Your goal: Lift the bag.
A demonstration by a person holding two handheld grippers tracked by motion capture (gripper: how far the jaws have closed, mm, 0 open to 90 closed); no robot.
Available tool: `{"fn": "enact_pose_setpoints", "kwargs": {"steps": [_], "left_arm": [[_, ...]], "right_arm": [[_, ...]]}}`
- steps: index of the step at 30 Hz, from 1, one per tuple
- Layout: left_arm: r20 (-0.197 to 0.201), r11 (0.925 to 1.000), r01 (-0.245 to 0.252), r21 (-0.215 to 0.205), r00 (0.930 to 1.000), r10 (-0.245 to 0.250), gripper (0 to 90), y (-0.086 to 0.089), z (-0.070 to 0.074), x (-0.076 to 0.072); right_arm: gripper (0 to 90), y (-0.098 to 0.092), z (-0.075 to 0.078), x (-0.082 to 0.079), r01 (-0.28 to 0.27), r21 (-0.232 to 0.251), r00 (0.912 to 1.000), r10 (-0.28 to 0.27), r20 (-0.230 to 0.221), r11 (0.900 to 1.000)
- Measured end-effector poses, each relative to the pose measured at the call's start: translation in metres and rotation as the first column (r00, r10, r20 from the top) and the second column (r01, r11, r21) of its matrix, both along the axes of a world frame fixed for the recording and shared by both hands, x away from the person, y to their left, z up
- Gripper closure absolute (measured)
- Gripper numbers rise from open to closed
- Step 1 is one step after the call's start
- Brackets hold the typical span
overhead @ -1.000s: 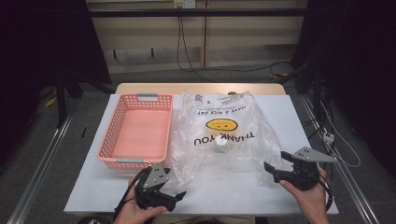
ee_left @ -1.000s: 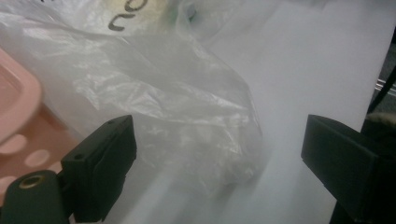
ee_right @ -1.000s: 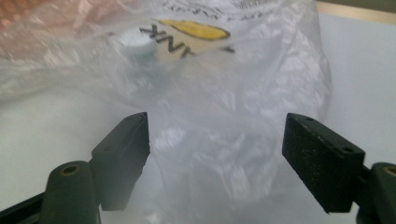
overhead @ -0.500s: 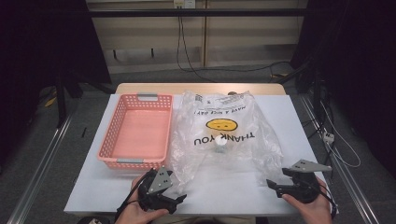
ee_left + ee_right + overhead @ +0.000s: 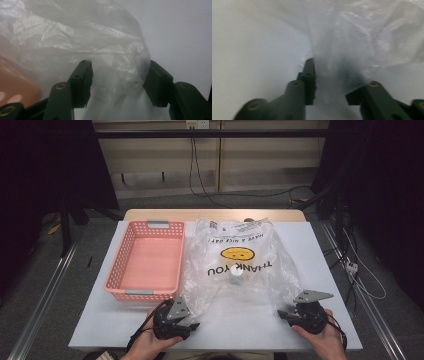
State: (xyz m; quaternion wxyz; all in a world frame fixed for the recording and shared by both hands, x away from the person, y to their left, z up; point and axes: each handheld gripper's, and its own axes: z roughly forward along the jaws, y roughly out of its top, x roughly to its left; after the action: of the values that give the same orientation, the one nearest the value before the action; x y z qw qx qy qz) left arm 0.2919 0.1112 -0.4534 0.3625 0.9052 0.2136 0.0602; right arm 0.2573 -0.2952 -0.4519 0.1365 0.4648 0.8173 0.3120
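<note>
Both grippers at the near corners of the plastic bag

The plastic bag lay flat just right of the pink basket. The left gripper and right gripper had just been closing, jaws half-narrowed with bag film between them; whether the pads pinched it, I could not tell.

left gripper: held low at near edge, jaws just closed partway, film between them, gap remained | right gripper: held low at near right, jaws just narrowed, film between them, not clamped | both hands wrapped behind gripper bodies
</note>
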Motion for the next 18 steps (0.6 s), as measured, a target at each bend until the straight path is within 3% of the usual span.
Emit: {"fn": "enact_pose_setpoints", "kwargs": {"steps": [2,7,10,13,18], "left_arm": [[-0.017,0.9999,-0.012,-0.009,0.9998,0.012,56.5,0.002,0.0,0.002],[-0.025,0.9995,-0.033,0.0,0.9992,0.033,83.8,0.004,0.002,0.004],[-0.023,0.9988,-0.049,0.0,0.9985,0.049,88.0,0.007,0.003,0.005],[-0.02,0.9975,-0.065,-0.029,0.9978,0.064,88.6,0.011,0.008,0.006],[-0.004,0.9922,-0.068,-0.105,0.9977,0.068,88.7,0.013,0.019,0.006]], "right_arm": [[77.7,-0.003,0.0,0.002,0.008,0.007,1.0,-0.008,-0.002,1.0],[89.9,-0.001,0.0,0.002,0.011,-0.006,0.9999,-0.011,-0.004,1.0],[90.0,-0.004,0.0,0.003,0.021,0.021,0.9997,-0.021,-0.015,1.0],[90.0,-0.008,0.003,0.002,0.029,0.062,0.9995,-0.029,-0.01,0.998],[90.0,-0.013,0.009,0.0,0.021,0.128,0.9991,-0.025,0.033,0.992]]}}
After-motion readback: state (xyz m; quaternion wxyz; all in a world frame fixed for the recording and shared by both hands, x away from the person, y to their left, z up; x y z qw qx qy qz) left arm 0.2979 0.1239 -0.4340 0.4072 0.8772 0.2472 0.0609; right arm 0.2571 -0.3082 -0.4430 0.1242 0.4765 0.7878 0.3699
